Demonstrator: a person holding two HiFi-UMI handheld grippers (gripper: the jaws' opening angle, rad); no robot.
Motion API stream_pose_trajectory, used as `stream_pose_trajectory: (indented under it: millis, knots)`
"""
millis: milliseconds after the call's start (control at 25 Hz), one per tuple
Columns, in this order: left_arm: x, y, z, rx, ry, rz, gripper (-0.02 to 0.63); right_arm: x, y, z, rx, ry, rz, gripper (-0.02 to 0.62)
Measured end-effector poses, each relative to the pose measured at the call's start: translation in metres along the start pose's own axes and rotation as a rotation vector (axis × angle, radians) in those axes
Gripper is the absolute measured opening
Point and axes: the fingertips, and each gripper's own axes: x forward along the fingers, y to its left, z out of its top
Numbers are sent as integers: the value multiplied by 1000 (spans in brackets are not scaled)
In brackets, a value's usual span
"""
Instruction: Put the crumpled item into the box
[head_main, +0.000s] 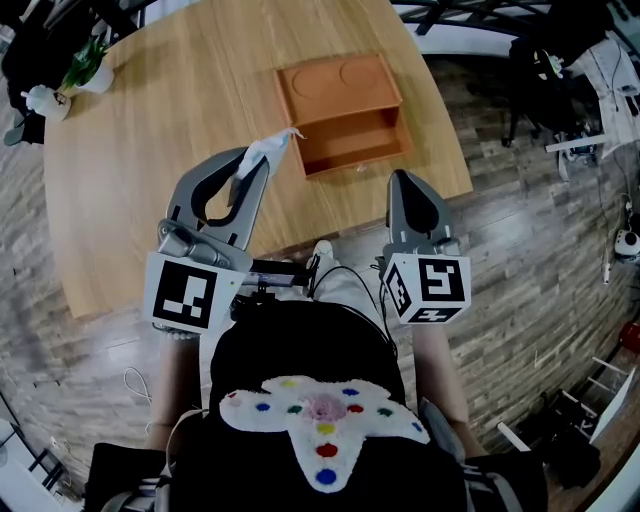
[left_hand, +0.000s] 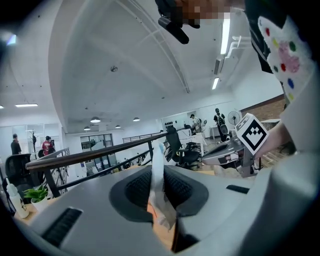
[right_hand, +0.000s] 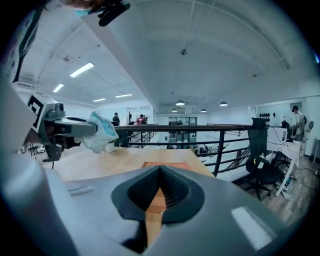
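On the wooden table: an orange-brown two-compartment box lies open side up; a potted plant stands at the far left edge.
Around: a dark railing and an office chair stand beyond the table.
Left gripper: jaws nearly together, pinching the crumpled tissue.
Tissue: held above the table, just short of the box's near left corner; its long axis runs along the jaws, free end poking past the tips toward the box.
Right gripper: jaws closed, nothing between them, near the box's right corner.
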Motion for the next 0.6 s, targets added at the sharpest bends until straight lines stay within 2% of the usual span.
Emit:
stream_pose_trajectory:
  millis: [600]
  knots:
    - [5,-1,-5,-7,2,-18,51,-2,2,1,11,-4,-6,9]
